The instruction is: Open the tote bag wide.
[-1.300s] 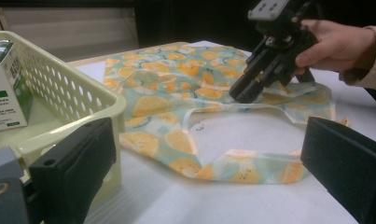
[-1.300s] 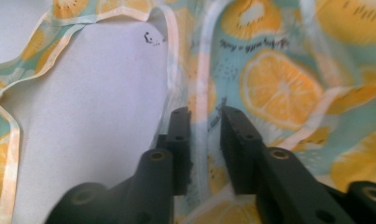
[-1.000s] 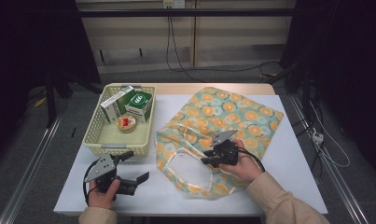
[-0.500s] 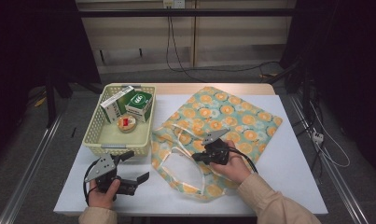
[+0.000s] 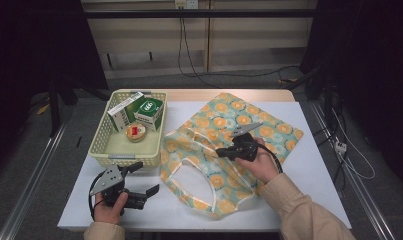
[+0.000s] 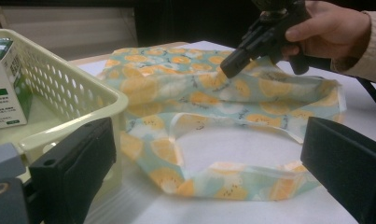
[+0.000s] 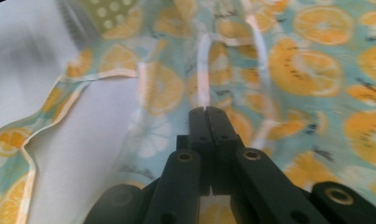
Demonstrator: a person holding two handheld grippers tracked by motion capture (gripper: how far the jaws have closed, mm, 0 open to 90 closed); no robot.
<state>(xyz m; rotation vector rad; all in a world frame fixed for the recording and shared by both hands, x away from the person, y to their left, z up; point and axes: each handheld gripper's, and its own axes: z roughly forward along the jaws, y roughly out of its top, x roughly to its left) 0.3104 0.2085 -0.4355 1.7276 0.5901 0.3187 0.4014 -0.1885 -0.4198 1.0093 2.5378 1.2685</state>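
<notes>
Bench (image 5: 309,150) from above: the orange-print tote bag (image 5: 224,150) lies flat beside the yellow basket (image 5: 101,147), the right gripper (image 5: 220,151) over it, the left gripper (image 5: 146,190) at the near edge. Left gripper view: jaws spread wide, empty. Right gripper view: jaws closed on a white handle strap (image 7: 203,77).

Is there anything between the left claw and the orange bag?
No, nothing visible is in the way. The left claw is open on the white table, with bare tabletop between it and the bag. The basket sits off to its side. The right claw is shut on the bag.
</notes>
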